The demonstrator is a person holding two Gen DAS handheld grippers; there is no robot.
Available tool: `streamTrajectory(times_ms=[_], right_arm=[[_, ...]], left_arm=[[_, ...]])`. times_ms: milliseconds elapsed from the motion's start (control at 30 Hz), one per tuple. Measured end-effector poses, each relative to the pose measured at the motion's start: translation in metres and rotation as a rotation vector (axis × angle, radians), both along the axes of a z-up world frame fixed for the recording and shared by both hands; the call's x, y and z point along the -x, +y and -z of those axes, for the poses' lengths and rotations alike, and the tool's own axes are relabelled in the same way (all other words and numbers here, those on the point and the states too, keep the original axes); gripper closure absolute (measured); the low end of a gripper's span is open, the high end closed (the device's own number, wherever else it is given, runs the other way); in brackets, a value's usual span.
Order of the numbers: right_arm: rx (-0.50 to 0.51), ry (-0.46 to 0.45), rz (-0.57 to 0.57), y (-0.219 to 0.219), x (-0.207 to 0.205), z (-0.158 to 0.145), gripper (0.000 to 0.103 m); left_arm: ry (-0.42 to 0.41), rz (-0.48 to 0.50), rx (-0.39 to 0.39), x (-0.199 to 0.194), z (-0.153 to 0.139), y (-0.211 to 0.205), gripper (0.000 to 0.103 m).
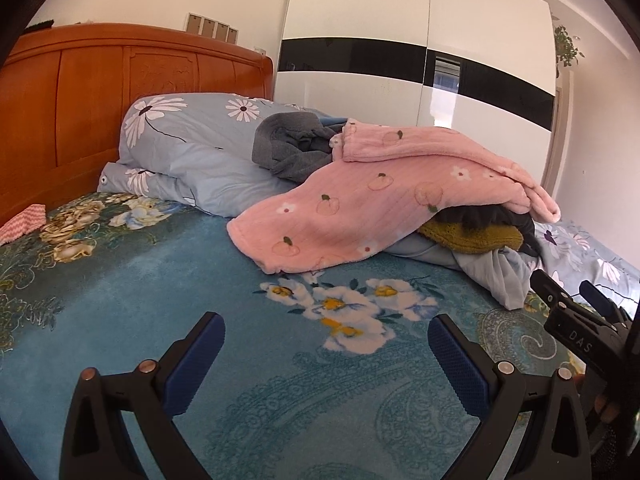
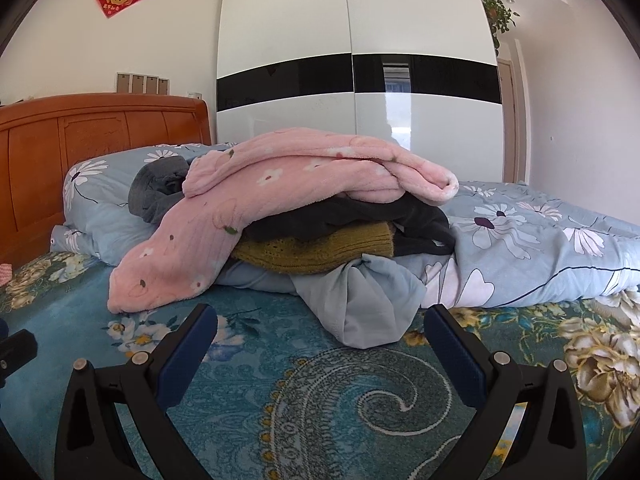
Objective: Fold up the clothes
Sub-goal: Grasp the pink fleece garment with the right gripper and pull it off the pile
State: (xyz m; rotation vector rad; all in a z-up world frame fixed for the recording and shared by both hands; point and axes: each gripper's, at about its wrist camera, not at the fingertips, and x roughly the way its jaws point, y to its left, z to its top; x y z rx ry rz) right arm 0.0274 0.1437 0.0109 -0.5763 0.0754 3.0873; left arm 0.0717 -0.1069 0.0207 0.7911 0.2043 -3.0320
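Note:
A heap of clothes lies on the bed. On top is a pink fleece garment [image 1: 360, 200] [image 2: 248, 200] with peach and flower prints, one end hanging down onto the bedspread. Under it lie a dark garment [image 2: 360, 216], a mustard knit [image 2: 316, 248] [image 1: 472, 236] and a pale grey-blue cloth [image 2: 360, 304] [image 1: 496, 276]. A grey garment [image 1: 288, 148] [image 2: 160, 192] sits behind on the pillow. My left gripper [image 1: 326, 344] hovers open over the bedspread, short of the pink hem. My right gripper [image 2: 320, 340] is open, just before the grey-blue cloth. Neither holds anything.
The bed has a blue floral bedspread [image 1: 160, 300] [image 2: 320, 400], a wooden headboard [image 1: 80, 100] and a light blue daisy-print duvet [image 2: 540, 248] with pillow [image 1: 192, 140]. A white and black wardrobe [image 2: 352, 80] stands behind. A pink zigzag cloth [image 1: 24, 220] lies at the left edge.

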Motion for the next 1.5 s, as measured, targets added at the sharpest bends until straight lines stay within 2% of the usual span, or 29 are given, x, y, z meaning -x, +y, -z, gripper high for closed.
streamTrajectory(times_ms=[167, 333, 467, 500, 533, 600, 667, 700, 733, 800, 867, 933, 1033, 1133, 1267, 1367, 1500], right_arm=[[0.078, -0.094, 0.018, 0.005, 0.031, -0.004, 0.000], [0.169, -0.129, -0.015, 0.010, 0.111, -0.040, 0.000], [0.330, -0.187, -0.022, 0.013, 0.162, -0.050, 0.000], [0.391, -0.206, -0.037, 0.013, 0.168, -0.047, 0.005], [0.454, -0.225, -0.054, 0.013, 0.174, -0.045, 0.022], [0.544, -0.239, -0.074, 0.012, 0.179, -0.044, 0.047], [0.573, -0.239, -0.076, 0.009, 0.184, -0.047, 0.047], [0.596, -0.248, -0.066, 0.010, 0.187, -0.048, 0.054], [0.622, -0.259, -0.052, 0.012, 0.191, -0.048, 0.073], [0.666, -0.277, -0.022, 0.016, 0.198, -0.051, 0.093], [0.713, -0.286, -0.041, 0.019, 0.200, -0.056, 0.095], [0.723, -0.259, -0.088, 0.018, 0.192, -0.071, 0.096], [0.634, -0.179, -0.228, 0.001, 0.162, -0.106, 0.097], [0.547, -0.106, -0.387, -0.023, 0.120, -0.140, 0.097], [0.474, -0.090, -0.606, -0.055, 0.045, -0.154, 0.097], [0.459, -0.137, -0.789, -0.086, -0.006, -0.141, 0.097], [0.405, -0.257, -1.014, -0.133, -0.071, -0.102, 0.097]], left_arm=[[-0.002, -0.013, 0.021, -0.012, -0.008, -0.027, 0.000], [-0.013, -0.047, -0.012, -0.020, -0.008, -0.055, 0.000], [-0.028, -0.074, -0.040, -0.025, -0.006, -0.071, 0.000], [-0.033, -0.077, -0.045, -0.026, -0.005, -0.074, 0.000], [-0.038, -0.079, -0.048, -0.028, -0.004, -0.076, 0.000], [-0.046, -0.084, -0.051, -0.030, -0.003, -0.080, 0.000], [-0.049, -0.089, -0.045, -0.033, -0.002, -0.083, 0.000], [-0.052, -0.092, -0.047, -0.034, -0.002, -0.084, 0.000], [-0.054, -0.095, -0.051, -0.035, -0.002, -0.085, 0.000], [-0.059, -0.094, -0.062, -0.038, -0.003, -0.088, 0.000], [-0.057, -0.093, -0.064, -0.041, -0.005, -0.089, 0.000], [-0.048, -0.097, -0.061, -0.045, -0.010, -0.091, 0.000], [-0.030, -0.108, -0.079, -0.053, -0.018, -0.098, 0.000], [-0.018, -0.122, -0.109, -0.062, -0.025, -0.105, 0.000], [0.005, -0.153, -0.110, -0.080, -0.037, -0.116, 0.000], [0.020, -0.192, -0.108, -0.099, -0.043, -0.129, 0.000], [0.029, -0.253, -0.128, -0.121, -0.047, -0.150, 0.000]])
